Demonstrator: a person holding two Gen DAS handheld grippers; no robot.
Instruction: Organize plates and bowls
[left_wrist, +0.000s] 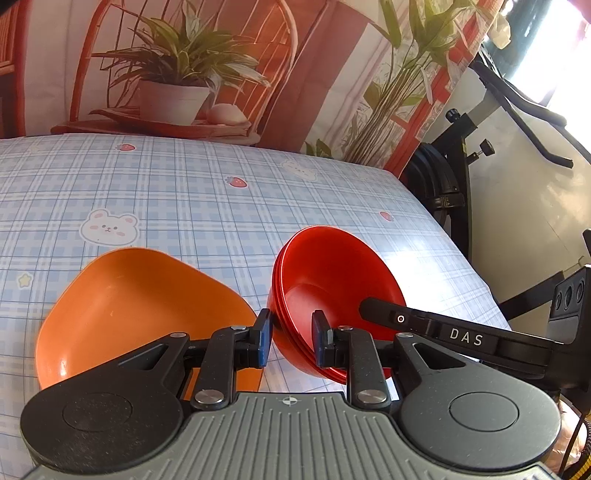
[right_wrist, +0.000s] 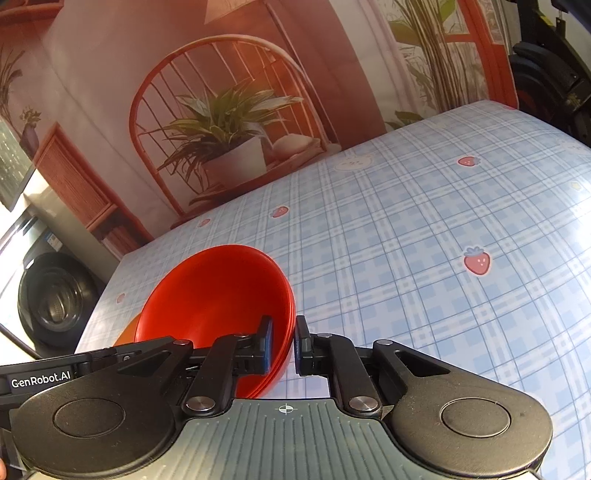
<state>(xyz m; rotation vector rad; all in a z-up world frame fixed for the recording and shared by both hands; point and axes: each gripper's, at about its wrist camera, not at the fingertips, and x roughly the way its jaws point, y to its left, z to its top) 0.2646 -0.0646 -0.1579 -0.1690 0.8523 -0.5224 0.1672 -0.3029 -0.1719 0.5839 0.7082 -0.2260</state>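
A stack of red bowls (left_wrist: 332, 288) hangs steeply tilted over the blue checked tablecloth, held by its rim from two sides. My left gripper (left_wrist: 291, 339) is shut on the near rim, one pad outside and one inside the stack. In the right wrist view my right gripper (right_wrist: 283, 343) is shut on the rim of the same red bowls (right_wrist: 218, 295). One finger of the right gripper (left_wrist: 384, 314) reaches into the stack from the right. An orange dish (left_wrist: 125, 310) lies on the cloth just left of the stack, and a sliver of that orange dish (right_wrist: 127, 332) shows behind the stack in the right wrist view.
The tablecloth (left_wrist: 207, 206) stretches far and left of the bowls. The table's right edge (left_wrist: 461, 258) drops off beside black exercise equipment (left_wrist: 450, 184). A printed plant backdrop (left_wrist: 177, 74) closes the far side. A washing machine (right_wrist: 55, 295) stands past the left edge.
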